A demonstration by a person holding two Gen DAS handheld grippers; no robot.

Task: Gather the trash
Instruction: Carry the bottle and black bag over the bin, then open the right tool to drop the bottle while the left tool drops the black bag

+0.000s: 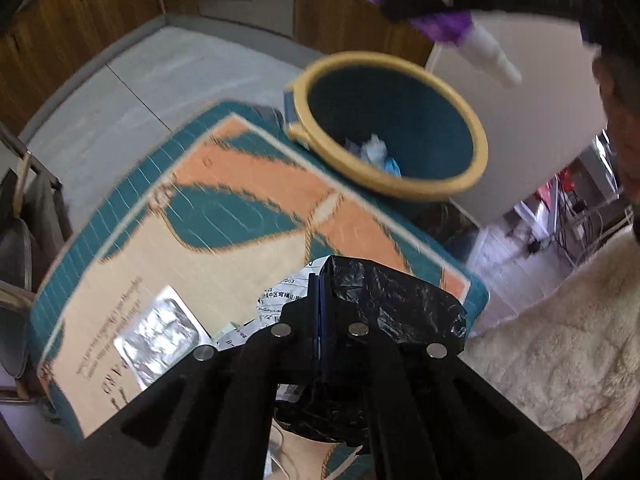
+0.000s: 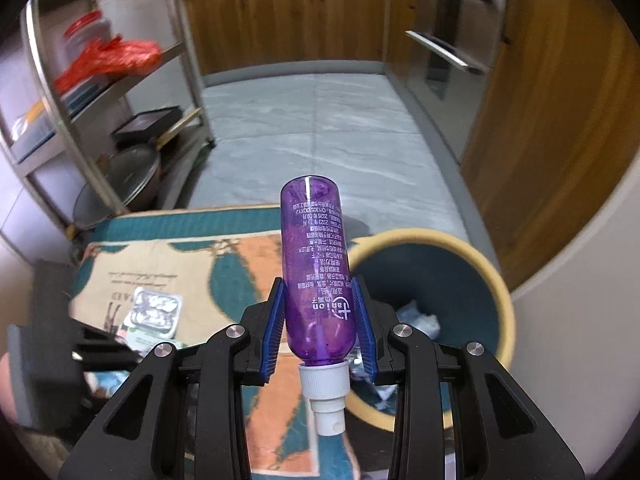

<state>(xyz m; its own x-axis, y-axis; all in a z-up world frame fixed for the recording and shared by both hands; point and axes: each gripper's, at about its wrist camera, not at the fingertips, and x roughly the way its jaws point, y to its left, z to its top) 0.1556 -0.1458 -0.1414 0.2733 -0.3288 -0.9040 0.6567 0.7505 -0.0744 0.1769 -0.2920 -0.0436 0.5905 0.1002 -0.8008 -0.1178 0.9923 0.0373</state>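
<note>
Fingers of right gripper pinch purple "fanion" bottle; left gripper clamps black bag.

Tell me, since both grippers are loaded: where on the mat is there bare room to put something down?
The far half of the patterned mat, from the blister pack up to its teal border, lies bare. So does the grey floor beyond. The near end is crowded with the pack and papers, and the bin borders the mat's right side.
</note>
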